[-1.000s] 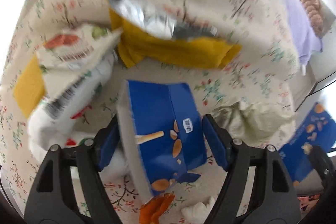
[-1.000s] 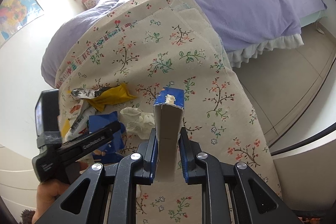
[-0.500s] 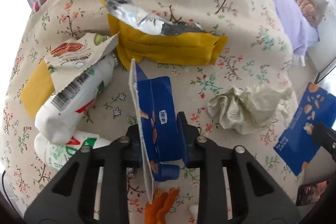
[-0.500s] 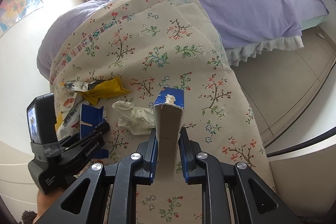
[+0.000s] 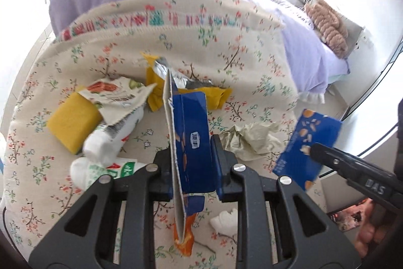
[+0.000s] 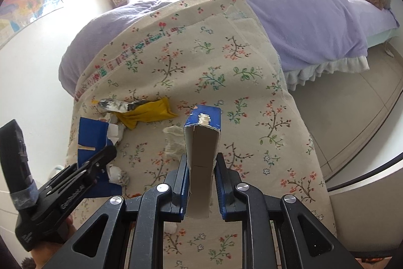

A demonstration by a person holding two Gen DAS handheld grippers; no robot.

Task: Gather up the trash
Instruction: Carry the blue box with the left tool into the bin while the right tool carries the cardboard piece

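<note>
Since a moment ago, the flattened blue carton [image 5: 192,143] has been lifted clear of the floral cloth [image 5: 226,62], clamped in the left gripper [image 5: 191,168]. Below lie a yellow wrapper [image 5: 214,95] and crumpled paper [image 5: 252,138]. The right gripper [image 6: 200,183] is closed on a blue box [image 6: 201,140].

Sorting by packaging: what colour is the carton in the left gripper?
Blue, with a plain grey-brown inside; the carton shows best in the left wrist view.
</note>
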